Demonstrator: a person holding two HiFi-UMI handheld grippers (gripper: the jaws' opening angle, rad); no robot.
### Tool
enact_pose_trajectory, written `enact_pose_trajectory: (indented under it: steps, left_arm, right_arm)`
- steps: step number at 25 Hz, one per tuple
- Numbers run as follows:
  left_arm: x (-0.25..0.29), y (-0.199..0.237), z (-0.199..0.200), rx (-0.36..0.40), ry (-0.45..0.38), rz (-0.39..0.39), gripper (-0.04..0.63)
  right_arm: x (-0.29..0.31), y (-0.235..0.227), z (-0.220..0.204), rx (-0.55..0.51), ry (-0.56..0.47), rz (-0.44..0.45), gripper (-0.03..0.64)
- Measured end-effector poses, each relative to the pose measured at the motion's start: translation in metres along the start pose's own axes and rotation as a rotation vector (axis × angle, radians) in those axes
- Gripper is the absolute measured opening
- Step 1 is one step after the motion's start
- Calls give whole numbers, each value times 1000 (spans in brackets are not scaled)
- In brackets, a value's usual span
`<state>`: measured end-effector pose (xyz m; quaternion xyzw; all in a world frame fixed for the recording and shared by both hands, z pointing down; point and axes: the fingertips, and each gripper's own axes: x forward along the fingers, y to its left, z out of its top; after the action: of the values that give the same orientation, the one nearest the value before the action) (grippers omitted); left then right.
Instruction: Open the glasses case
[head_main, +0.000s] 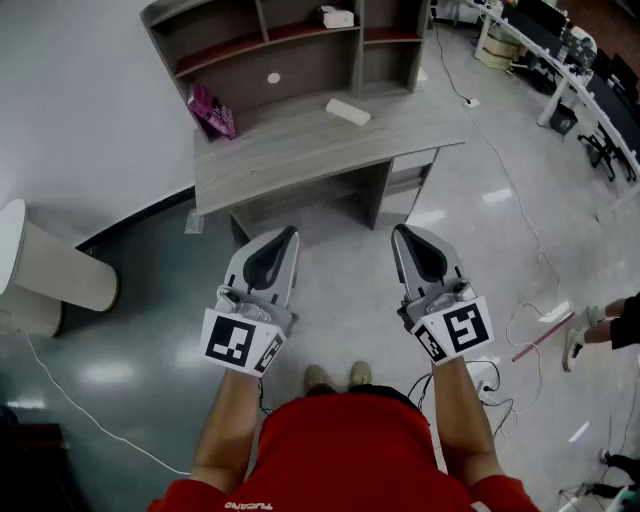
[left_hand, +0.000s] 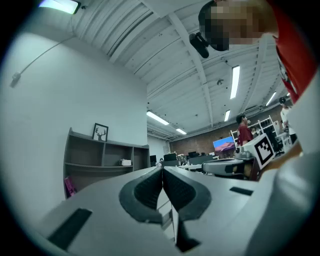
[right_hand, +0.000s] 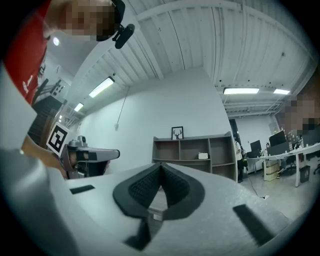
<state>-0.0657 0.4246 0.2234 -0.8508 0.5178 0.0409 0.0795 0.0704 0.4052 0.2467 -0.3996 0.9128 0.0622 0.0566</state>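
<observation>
Left gripper (head_main: 288, 236), right gripper (head_main: 403, 233): jaws clenched, empty, well short of the counter (head_main: 280, 150). Pale oblong, likely the glasses case (head_main: 347, 111), lies there. Step closer; unclench before reaching.

Pale case (head_main: 347, 111) on desk (head_main: 300, 150), details indistinct
</observation>
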Motion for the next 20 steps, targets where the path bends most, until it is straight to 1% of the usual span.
enact_pose_trajectory:
  steps: [5,12,20]
  left_arm:
    - [8,-6,0,3,3,7,9]
    - [29,-18,-5,16,13,24,9]
    - [68,-36,-31,30,64,26,9]
  right_arm:
    - [-3,-8,3,23,-18,18,3]
    - [-9,-30,-3,35,-22,36,3]
    - [-5,-67,-23,58,-20,62,3]
